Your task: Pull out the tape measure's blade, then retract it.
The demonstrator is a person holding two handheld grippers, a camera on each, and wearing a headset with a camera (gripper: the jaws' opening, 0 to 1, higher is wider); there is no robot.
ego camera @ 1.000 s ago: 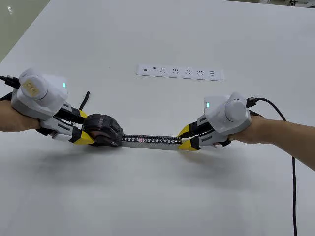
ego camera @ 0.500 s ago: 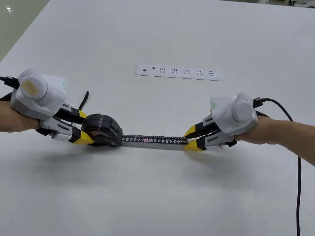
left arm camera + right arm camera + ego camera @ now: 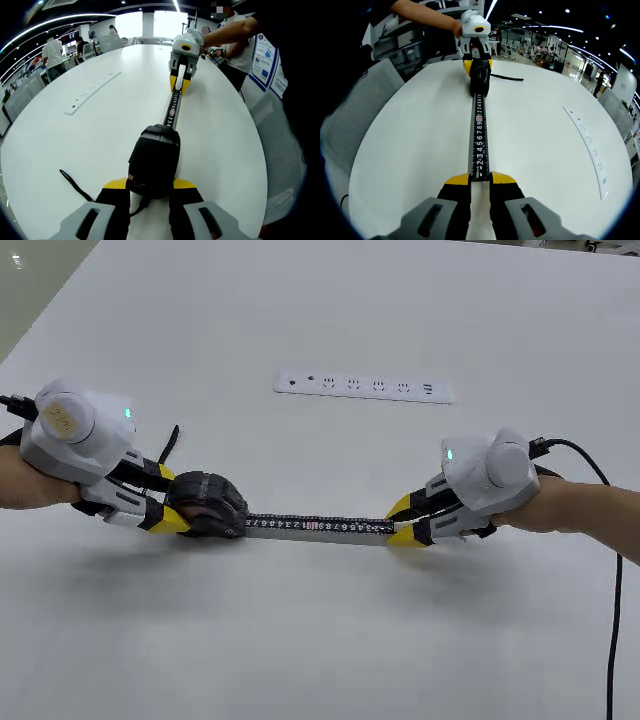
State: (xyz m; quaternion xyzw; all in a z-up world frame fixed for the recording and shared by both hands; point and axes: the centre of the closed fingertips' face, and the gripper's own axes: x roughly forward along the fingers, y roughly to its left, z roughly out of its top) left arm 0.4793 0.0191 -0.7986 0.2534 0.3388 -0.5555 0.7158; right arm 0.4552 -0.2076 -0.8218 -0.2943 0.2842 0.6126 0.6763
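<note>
Tape measure case point(image 3: 207, 505) sits on the table point(image 3: 320, 320) clamped by the left gripper point(image 3: 172, 498), blade point(image 3: 320, 527) now drawn out longer than a second ago as the right gripper point(image 3: 399, 523), pinched on its tip, has moved further away, so pull-out looks still underway, retract pending.

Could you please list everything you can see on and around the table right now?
table: one, white, under everything.
power strip: one, white, far side of table.
tape measure: one, black, left of centre.
blade: one, black with white numerals, drawn out rightward.
strap: one, black, behind tape measure.
cable: one, black, along right edge.
left tongs: one, yellow-tipped, shut on tape measure.
right tongs: one, yellow-tipped, shut on blade.
</note>
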